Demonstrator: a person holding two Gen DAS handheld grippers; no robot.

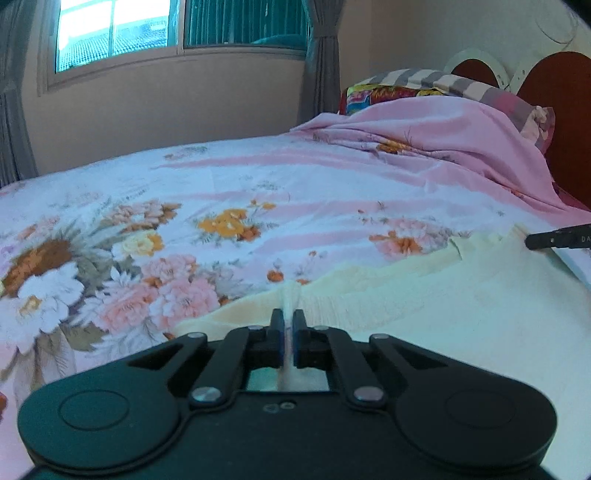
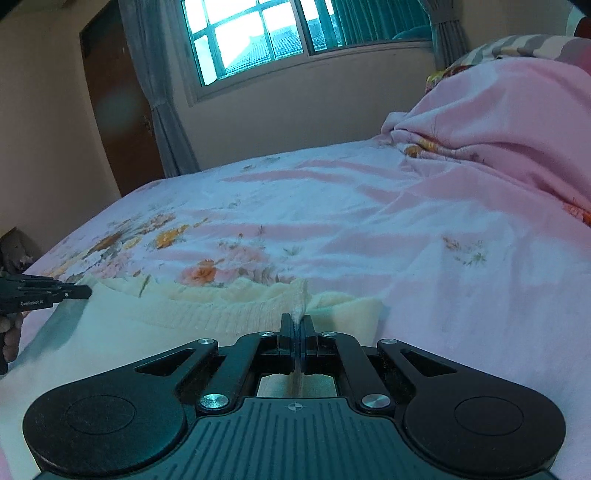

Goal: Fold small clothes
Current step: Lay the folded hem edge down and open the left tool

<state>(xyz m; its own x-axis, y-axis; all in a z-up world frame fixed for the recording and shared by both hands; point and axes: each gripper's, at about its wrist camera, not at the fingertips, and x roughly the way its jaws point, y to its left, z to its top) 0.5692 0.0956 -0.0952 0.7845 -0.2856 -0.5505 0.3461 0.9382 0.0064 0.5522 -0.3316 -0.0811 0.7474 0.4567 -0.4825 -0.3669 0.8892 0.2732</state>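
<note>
- Pink floral bedsheet covers the bed and stretches ahead of both grippers to the wall with the window.
- Plain pink blanket lies heaped ahead and to the right of both grippers, with striped and patterned pillows behind it.
- Cream knitted garment lies spread on the sheet directly beneath and between the two grippers; its ribbed edge faces away from them.
- Left gripper: clenched, a raised pinch of the garment's ribbed edge caught between the pads.
- Right gripper: clenched likewise, a gathered tuft of the same edge standing up between its fingertips.
- Each gripper's tip shows at the side of the other's view, on the garment's opposite end.
- A person's hand shows partly under the left gripper, at the frame edge.
</note>
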